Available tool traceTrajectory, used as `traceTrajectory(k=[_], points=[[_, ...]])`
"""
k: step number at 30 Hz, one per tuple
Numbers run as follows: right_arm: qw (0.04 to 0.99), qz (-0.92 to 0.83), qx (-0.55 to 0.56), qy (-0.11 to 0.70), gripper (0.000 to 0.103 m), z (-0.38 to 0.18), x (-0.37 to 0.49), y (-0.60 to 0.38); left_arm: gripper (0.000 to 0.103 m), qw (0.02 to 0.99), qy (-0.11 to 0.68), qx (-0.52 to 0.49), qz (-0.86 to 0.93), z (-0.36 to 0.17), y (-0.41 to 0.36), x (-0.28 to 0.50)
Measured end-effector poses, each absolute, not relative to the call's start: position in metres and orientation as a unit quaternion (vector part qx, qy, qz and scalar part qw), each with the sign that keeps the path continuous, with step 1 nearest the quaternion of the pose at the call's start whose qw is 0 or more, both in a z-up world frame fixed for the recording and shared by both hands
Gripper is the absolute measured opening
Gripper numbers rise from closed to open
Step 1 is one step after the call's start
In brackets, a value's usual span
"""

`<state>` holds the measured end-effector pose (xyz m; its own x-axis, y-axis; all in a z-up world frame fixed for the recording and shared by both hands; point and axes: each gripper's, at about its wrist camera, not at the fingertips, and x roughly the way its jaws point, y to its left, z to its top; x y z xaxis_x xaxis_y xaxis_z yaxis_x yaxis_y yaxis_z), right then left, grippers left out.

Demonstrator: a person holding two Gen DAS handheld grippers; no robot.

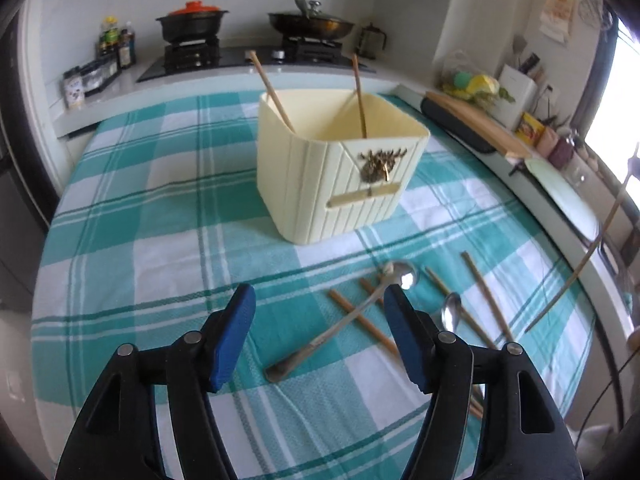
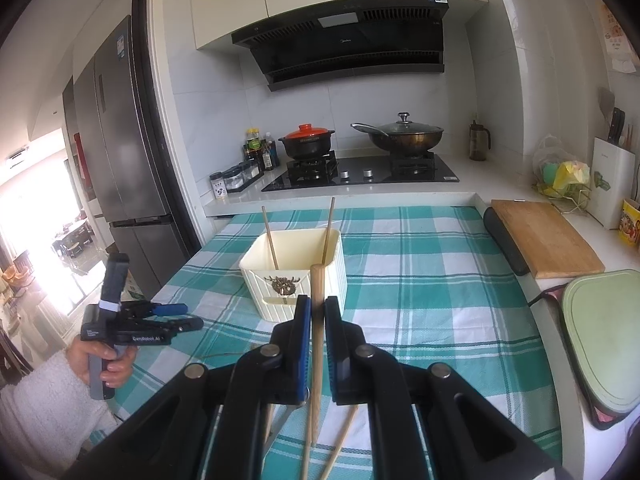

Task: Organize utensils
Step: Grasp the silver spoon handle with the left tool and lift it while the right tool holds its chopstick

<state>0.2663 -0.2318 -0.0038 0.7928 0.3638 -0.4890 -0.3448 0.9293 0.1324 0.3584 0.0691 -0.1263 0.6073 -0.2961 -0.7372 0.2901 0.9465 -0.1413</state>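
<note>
A cream utensil box (image 1: 340,172) (image 2: 296,276) stands on the green-checked cloth (image 1: 140,240) with two chopsticks (image 1: 276,92) leaning in it. My left gripper (image 1: 320,300) (image 2: 184,316) is open above the cloth, with nothing between its blue pads (image 1: 240,320). Just beyond it a large spoon (image 1: 400,274) lies across a chopstick (image 1: 368,326), beside a smaller spoon (image 1: 450,312) and several loose chopsticks (image 1: 486,296). My right gripper (image 2: 317,304) is shut on one wooden chopstick (image 2: 318,284), held nearly upright in front of the box. That chopstick (image 1: 580,272) shows as a raised slanting stick at the right of the left wrist view.
A stove (image 2: 360,174) with a red-lidded pot (image 2: 306,142) and a wok (image 2: 404,136) runs along the back counter. A wooden cutting board (image 2: 544,240) and a green board (image 2: 604,340) lie to the right. A hand (image 2: 108,360) holds the left gripper near the fridge (image 2: 124,152).
</note>
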Motion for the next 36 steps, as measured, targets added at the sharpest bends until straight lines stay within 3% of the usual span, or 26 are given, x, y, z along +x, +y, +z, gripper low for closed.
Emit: traceTrajectory(k=[5, 10, 12, 14, 15, 16, 17, 18, 20, 30, 34, 36], points=[[0.945, 0.186, 0.022, 0.266, 0.007, -0.006, 0.268, -0.234, 0.069, 0.873, 0.429, 0.095, -0.210, -0.153, 0.038, 0.375], [0.944, 0.182, 0.031, 0.272, 0.007, -0.010, 0.267, -0.241, 0.069, 0.835, 0.455, 0.107, -0.290, -0.175, 0.032, 0.369], [0.943, 0.181, 0.031, 0.276, 0.007, -0.013, 0.267, -0.242, 0.074, 0.828, 0.456, 0.136, -0.298, -0.184, 0.024, 0.363], [0.942, 0.181, 0.033, 0.281, 0.007, -0.017, 0.269, -0.243, 0.071, 0.814, 0.466, 0.179, -0.297, -0.197, 0.010, 0.359], [0.941, 0.181, 0.035, 0.283, 0.007, -0.018, 0.269, -0.243, 0.066, 0.803, 0.476, 0.201, -0.297, -0.204, 0.002, 0.355], [0.941, 0.181, 0.037, 0.284, 0.007, -0.019, 0.269, -0.243, 0.049, 0.804, 0.469, 0.200, -0.304, -0.202, -0.001, 0.350], [0.941, 0.181, 0.039, 0.284, 0.007, -0.020, 0.268, -0.244, 0.024, 0.795, 0.481, 0.191, -0.315, -0.201, -0.002, 0.348], [0.941, 0.180, 0.039, 0.283, 0.007, -0.020, 0.267, -0.244, 0.012, 0.795, 0.484, 0.189, -0.314, -0.200, -0.004, 0.344], [0.942, 0.180, 0.041, 0.282, 0.007, -0.020, 0.265, -0.246, 0.006, 0.803, 0.475, 0.207, -0.293, -0.201, -0.010, 0.330], [0.939, 0.186, 0.049, 0.283, 0.007, -0.026, 0.259, -0.247, 0.006, 0.861, 0.495, 0.049, -0.108, -0.197, 0.031, 0.247], [0.937, 0.193, 0.047, 0.287, 0.007, -0.030, 0.259, -0.242, 0.008, 0.862, 0.497, 0.061, -0.079, -0.201, 0.039, 0.231], [0.937, 0.195, 0.047, 0.287, 0.007, -0.031, 0.258, -0.239, 0.023, 0.858, 0.501, 0.059, -0.095, -0.196, 0.040, 0.231]])
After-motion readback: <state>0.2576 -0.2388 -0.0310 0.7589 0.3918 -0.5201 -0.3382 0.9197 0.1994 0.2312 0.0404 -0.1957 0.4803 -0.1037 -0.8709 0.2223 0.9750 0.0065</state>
